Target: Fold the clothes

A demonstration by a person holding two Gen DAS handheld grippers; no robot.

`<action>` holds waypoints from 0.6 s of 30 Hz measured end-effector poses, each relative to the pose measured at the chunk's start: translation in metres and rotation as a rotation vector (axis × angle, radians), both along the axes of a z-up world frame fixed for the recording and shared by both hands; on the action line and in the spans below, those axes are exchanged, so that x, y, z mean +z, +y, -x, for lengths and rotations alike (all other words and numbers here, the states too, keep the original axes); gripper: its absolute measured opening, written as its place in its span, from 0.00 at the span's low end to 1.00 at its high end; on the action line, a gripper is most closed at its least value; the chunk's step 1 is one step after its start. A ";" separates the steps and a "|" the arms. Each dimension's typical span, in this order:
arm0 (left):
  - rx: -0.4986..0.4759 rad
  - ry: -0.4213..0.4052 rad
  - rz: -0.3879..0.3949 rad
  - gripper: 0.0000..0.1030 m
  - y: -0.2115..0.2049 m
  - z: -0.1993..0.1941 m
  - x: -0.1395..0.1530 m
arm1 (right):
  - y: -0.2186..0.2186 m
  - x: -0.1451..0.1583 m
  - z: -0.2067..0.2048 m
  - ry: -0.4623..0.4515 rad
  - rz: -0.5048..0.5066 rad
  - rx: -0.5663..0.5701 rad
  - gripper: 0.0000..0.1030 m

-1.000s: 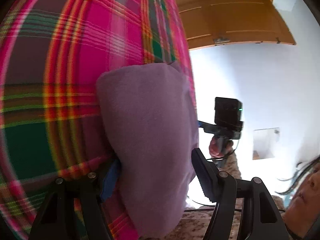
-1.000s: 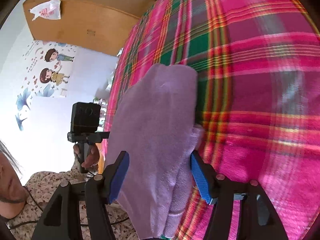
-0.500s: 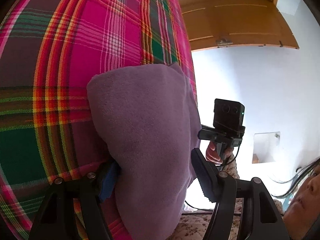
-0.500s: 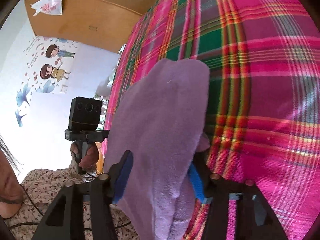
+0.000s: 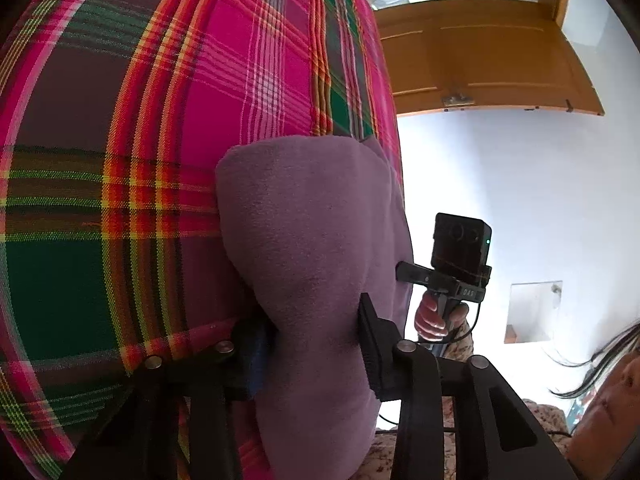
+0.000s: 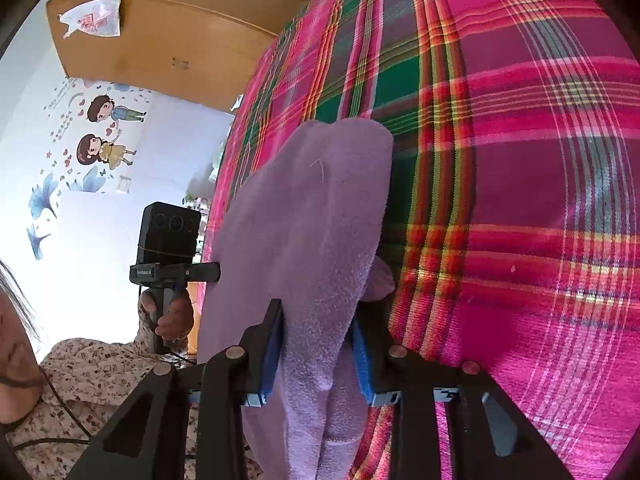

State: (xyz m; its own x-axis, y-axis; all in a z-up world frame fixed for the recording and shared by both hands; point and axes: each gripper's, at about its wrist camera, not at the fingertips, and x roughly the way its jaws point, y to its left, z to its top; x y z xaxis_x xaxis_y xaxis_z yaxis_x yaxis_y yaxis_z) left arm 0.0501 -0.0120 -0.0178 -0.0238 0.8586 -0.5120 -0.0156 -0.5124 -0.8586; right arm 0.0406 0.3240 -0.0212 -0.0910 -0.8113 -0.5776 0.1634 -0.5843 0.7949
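A lilac fleece garment (image 5: 316,232) lies over the edge of a bed under a pink, green and red plaid cover (image 5: 160,120). In the left wrist view my left gripper (image 5: 316,344) has its jaws closing, and both fingers pinch a bunched fold of the garment's near edge. In the right wrist view the garment (image 6: 312,220) likewise runs between the blue pads (image 6: 274,352) of my right gripper (image 6: 318,356). Its jaws are closing too and squeeze the cloth. The two grippers face each other at opposite ends of the garment.
The plaid cover (image 6: 520,160) fills most of both views. A person in a floral top (image 6: 88,376) holds both handles; a hand (image 5: 432,316) grips the right gripper's handle. Brown wooden cabinets (image 5: 480,56) and a white wall with cartoon stickers (image 6: 104,132) stand behind.
Both grippers have narrowed from wide open onto the lilac garment, bunching its edge between the fingers. Neither hand has shifted noticeably.
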 end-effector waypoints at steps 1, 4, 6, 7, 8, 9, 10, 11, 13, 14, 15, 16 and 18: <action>0.002 0.004 0.000 0.36 0.001 0.000 0.000 | 0.000 0.001 -0.001 0.005 -0.002 -0.002 0.28; 0.003 0.013 -0.003 0.34 0.002 0.001 0.000 | -0.002 0.003 -0.002 0.016 -0.007 -0.010 0.28; 0.006 0.018 -0.003 0.34 0.001 0.002 0.000 | -0.002 0.003 -0.003 0.019 -0.008 -0.018 0.28; 0.007 0.020 -0.003 0.34 0.001 0.002 0.000 | -0.003 0.004 -0.003 0.022 -0.008 -0.021 0.28; 0.008 0.021 -0.003 0.34 0.001 0.002 0.000 | -0.003 0.004 -0.003 0.025 -0.009 -0.025 0.28; 0.010 0.023 -0.003 0.34 0.000 0.003 0.000 | -0.003 0.004 -0.004 0.027 -0.012 -0.029 0.28; 0.011 0.025 -0.003 0.34 0.000 0.003 0.000 | -0.003 0.004 -0.004 0.027 -0.013 -0.034 0.28; 0.012 0.027 -0.003 0.34 0.000 0.004 0.000 | -0.003 0.004 -0.004 0.029 -0.014 -0.040 0.28; 0.013 0.031 -0.005 0.34 0.000 0.005 0.000 | -0.003 0.005 -0.006 0.039 -0.016 -0.051 0.27; 0.017 0.032 -0.006 0.34 -0.001 0.006 0.000 | -0.003 0.005 -0.007 0.042 -0.017 -0.057 0.27; 0.020 0.034 -0.007 0.34 -0.002 0.006 0.000 | -0.002 0.005 -0.007 0.046 -0.017 -0.064 0.27; 0.024 0.038 -0.009 0.34 -0.002 0.006 0.000 | -0.003 0.006 -0.009 0.051 -0.023 -0.071 0.27; 0.036 0.034 -0.014 0.34 -0.003 0.007 -0.001 | -0.004 0.009 -0.011 0.065 -0.038 -0.084 0.26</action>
